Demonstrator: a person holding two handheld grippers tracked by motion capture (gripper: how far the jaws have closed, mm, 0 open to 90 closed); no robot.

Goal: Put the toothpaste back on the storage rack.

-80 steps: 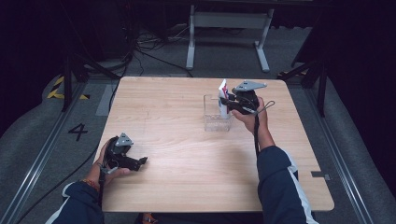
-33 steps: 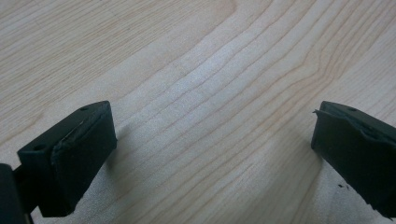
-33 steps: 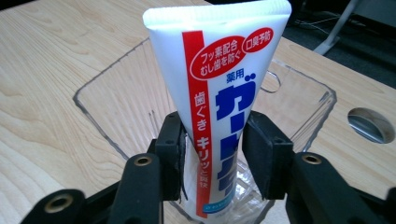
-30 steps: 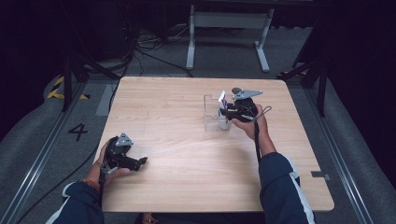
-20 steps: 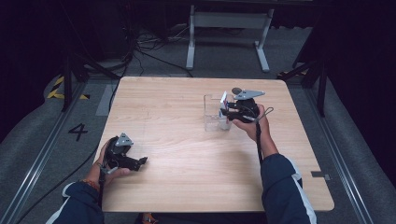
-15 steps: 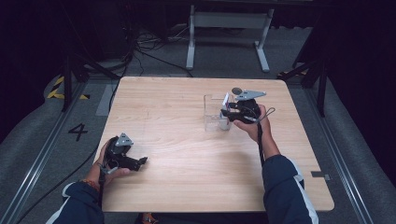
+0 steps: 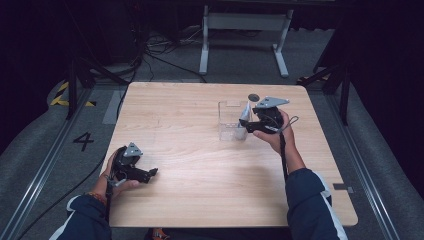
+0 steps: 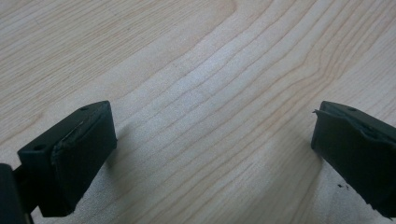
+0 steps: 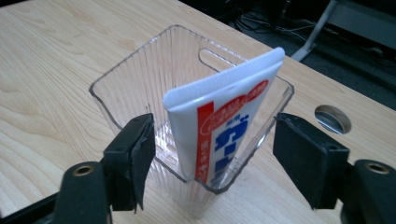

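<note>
- The white squeeze tube with red and blue print [image 9: 224, 126] stands inside a clear ribbed plastic container [image 9: 140, 84] with an open top, its crimped flat end uppermost and leaning toward the container's far right side.
- From the high view, the clear container [image 7: 231, 121] sits on the light wooden table [image 7: 200, 175], right of centre and toward the far half, with the tube [image 7: 244, 114] sticking out above its rim.
- The right gripper [image 9: 212, 161] is at the container's near right corner; its black jaws are spread wide on either side of that corner, clear of both the tube and the plastic wall.
- In the high view the right gripper [image 7: 248, 125], carrying a grey three-cornered plate, is held in the person's right hand [image 7: 276, 136] just right of the container.
- A round hole in the tabletop [image 9: 332, 119] lies beyond the container, to the right in the right gripper view.
- The left gripper [image 8: 212, 140] rests low over bare wood, its jaws wide apart with nothing between them.
- In the high view the left gripper [image 7: 150, 173] is near the table's near left corner, held in the left hand [image 7: 116, 172], well apart from the container.
</note>
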